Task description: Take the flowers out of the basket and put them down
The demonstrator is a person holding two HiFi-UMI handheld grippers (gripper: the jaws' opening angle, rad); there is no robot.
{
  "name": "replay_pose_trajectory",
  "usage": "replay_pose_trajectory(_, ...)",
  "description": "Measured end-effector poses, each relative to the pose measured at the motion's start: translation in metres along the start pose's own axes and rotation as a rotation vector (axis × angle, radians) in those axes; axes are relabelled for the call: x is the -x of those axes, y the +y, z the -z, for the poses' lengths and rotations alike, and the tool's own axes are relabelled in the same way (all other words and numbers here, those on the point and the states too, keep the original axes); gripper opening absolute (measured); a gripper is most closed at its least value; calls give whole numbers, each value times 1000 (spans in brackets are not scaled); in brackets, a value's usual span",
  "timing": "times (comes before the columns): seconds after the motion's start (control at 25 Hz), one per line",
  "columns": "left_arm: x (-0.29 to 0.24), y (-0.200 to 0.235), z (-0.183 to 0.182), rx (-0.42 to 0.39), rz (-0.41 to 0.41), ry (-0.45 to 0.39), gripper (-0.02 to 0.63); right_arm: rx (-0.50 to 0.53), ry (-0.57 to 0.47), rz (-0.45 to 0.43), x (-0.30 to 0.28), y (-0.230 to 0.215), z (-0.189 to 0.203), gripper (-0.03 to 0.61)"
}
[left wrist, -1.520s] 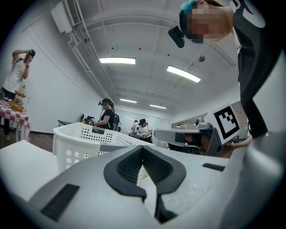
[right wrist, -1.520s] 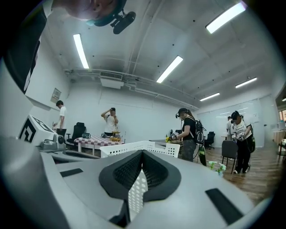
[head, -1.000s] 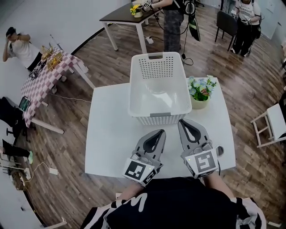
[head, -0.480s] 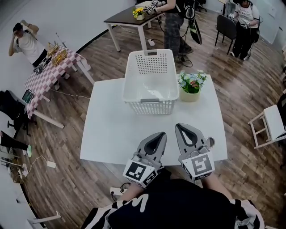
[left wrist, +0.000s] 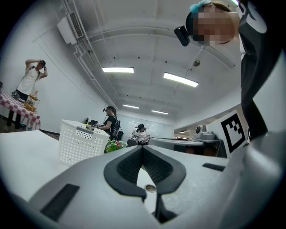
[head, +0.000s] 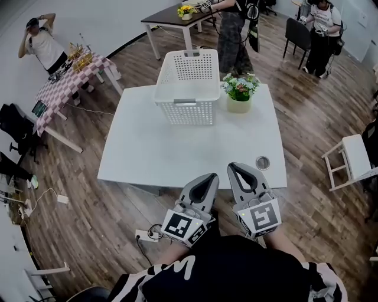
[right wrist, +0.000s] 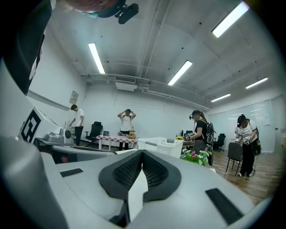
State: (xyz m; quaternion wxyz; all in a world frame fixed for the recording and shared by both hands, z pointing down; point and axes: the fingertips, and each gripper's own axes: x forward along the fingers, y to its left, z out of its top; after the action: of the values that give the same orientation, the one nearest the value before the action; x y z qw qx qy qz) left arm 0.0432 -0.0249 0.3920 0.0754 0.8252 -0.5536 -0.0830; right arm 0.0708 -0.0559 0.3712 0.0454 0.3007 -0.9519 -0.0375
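The white perforated basket stands at the far side of the white table and looks empty. The potted flowers stand on the table just right of it, outside the basket. Both grippers are held close to my body, near the table's front edge and far from both. My left gripper is shut with nothing in it, and my right gripper is shut and empty too. The left gripper view shows the basket and flowers beyond the shut left gripper. The right gripper view shows the basket and flowers past the shut right gripper.
A small round metal object lies on the table's near right. A white chair stands at the right, a checkered table at the left and a dark table behind. Several people stand around the room.
I have backed away from the table: basket and flowers now sit farther off. Both grippers have come back off the tabletop to its front edge, staying shut. The small round object has come into view.
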Motion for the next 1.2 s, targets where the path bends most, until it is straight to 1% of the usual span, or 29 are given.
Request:
replay_pose_trajectory(0.2,21,-47,9,6,0,-6,5,40,-6,-7,47,13,-5,18)
replay_pose_trajectory(0.32,29,-76,15,2,0,-6,5,80,-31,-2,75,18,-11,18)
replay_pose_trajectory(0.44,40,-97,16,-14,-6,-12,5,80,-43,2,99,22,-12,18)
replay_pose_trajectory(0.64,57,-119,17,-20,-23,-16,5,71,-35,10,127,29,-12,18)
replay_pose_trajectory(0.8,68,-134,18,-25,-33,-9,5,53,-31,-6,142,36,-6,18)
replay_pose_trajectory(1.04,87,-140,20,-26,-60,-2,5,37,-32,-37,153,55,-4,18)
replay_pose_trajectory(1.2,92,-147,23,-19,-64,-3,5,31,-25,-51,161,62,0,18)
